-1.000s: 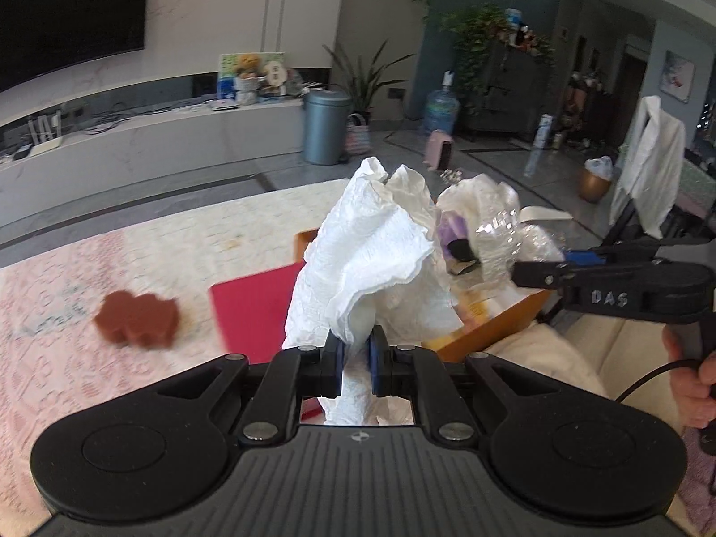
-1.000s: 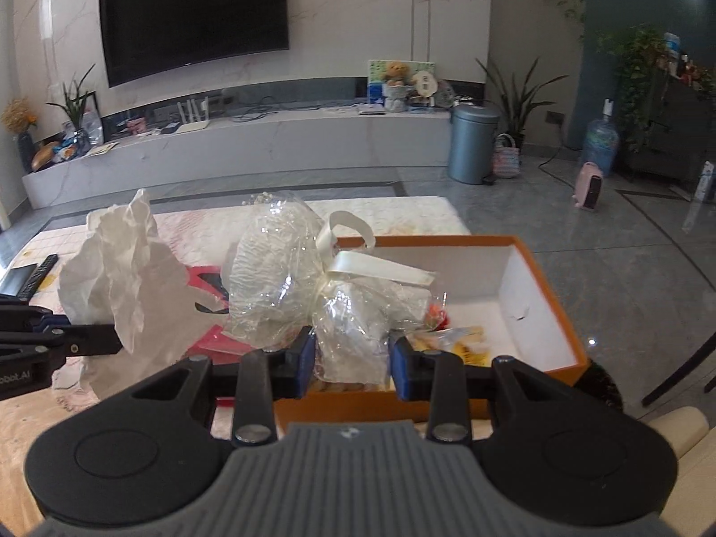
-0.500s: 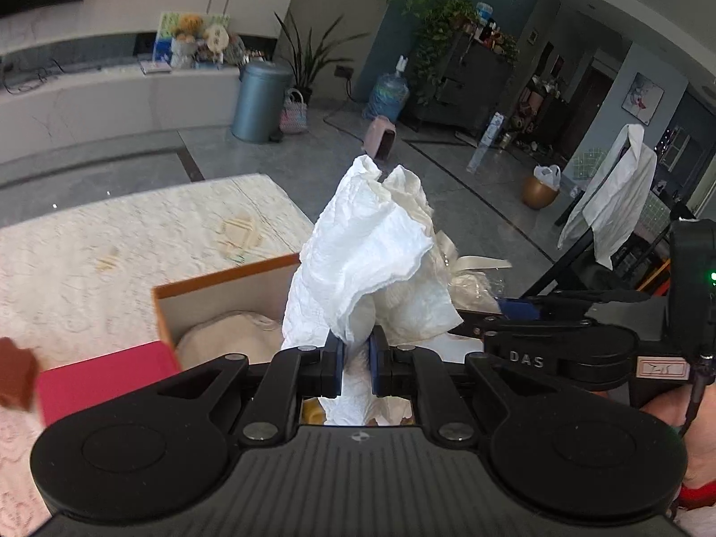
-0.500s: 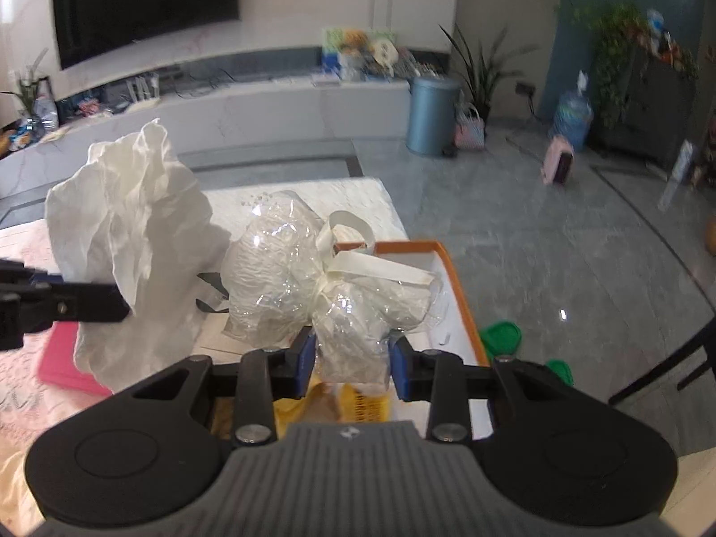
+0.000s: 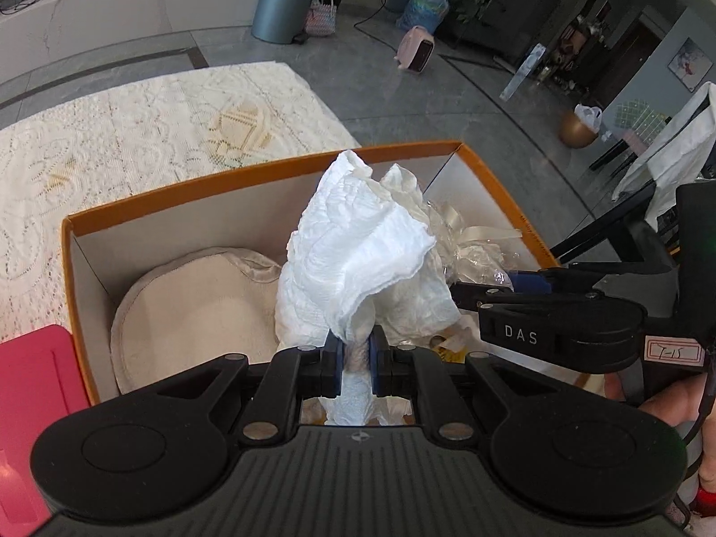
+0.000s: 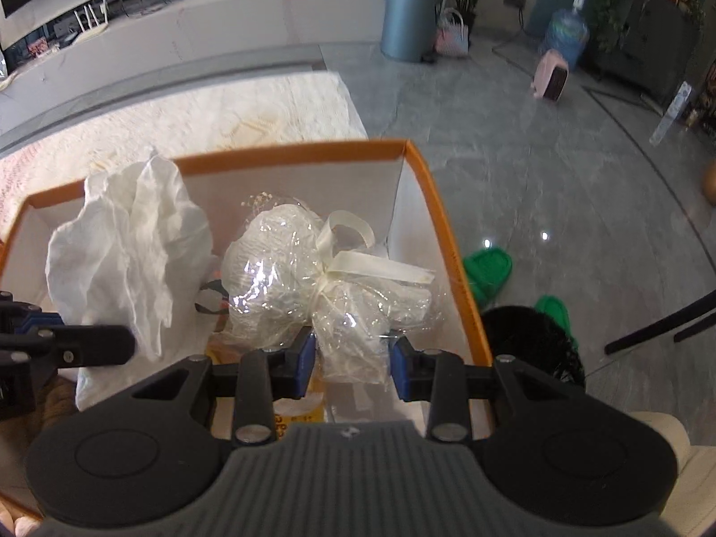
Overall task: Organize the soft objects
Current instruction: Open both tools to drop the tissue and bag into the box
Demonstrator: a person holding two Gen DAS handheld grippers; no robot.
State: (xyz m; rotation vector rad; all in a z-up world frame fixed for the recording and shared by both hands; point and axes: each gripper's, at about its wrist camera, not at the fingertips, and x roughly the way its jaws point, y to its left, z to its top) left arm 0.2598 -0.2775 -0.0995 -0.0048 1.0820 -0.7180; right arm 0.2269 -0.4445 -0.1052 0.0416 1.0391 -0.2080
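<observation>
Here, the left gripper (image 5: 355, 353) has its jaws clamped on a crumpled white cloth (image 5: 358, 250); the right gripper (image 6: 351, 353) pinches a ribbon-tied cellophane bundle (image 6: 322, 277). Both hang over the orange-rimmed box (image 5: 215, 179) ahead of the jaws. Released side by side, the cloth could catch the bundle or spill over the rim. Beyond the box: lace-covered counter (image 5: 134, 121), grey tiled floor (image 6: 559, 170).
</observation>
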